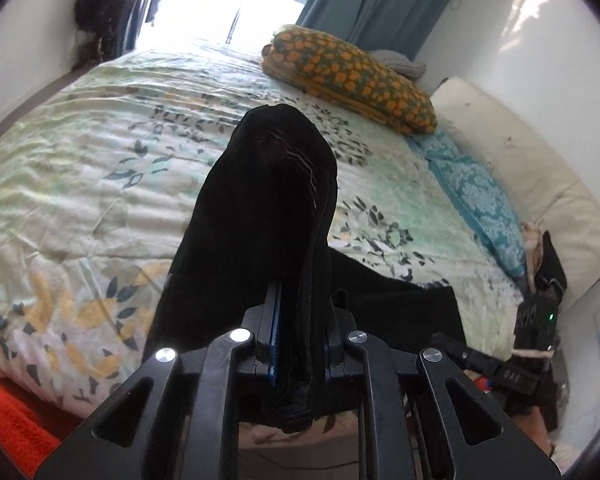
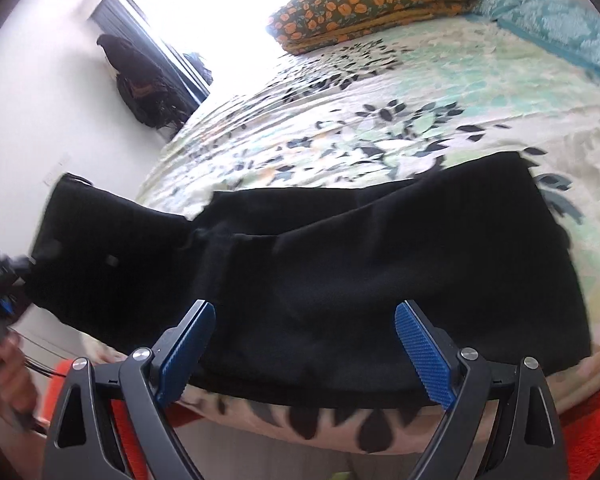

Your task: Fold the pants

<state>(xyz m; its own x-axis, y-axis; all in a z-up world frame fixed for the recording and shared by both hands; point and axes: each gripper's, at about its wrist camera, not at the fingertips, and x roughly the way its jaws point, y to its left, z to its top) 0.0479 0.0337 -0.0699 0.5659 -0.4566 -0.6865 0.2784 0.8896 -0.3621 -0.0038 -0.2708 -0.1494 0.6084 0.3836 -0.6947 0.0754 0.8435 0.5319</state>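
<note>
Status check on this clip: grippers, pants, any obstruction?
Left gripper shut on pants, one end lifted. Right gripper open at near edge. Rest flat on bed. Nothing in the way.

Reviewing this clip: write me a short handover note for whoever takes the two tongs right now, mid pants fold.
Left tongs: shut on a bunched end of the black pants, lifted above the bed.
Right tongs: open, holding nothing, hovering at the near edge of the pants.
Pants: most of them lie flat on the floral bedspread; the left end is raised.
Done: one end picked up.
Left: probably lay the lifted end over the flat part, then smooth and finish folding.
</note>
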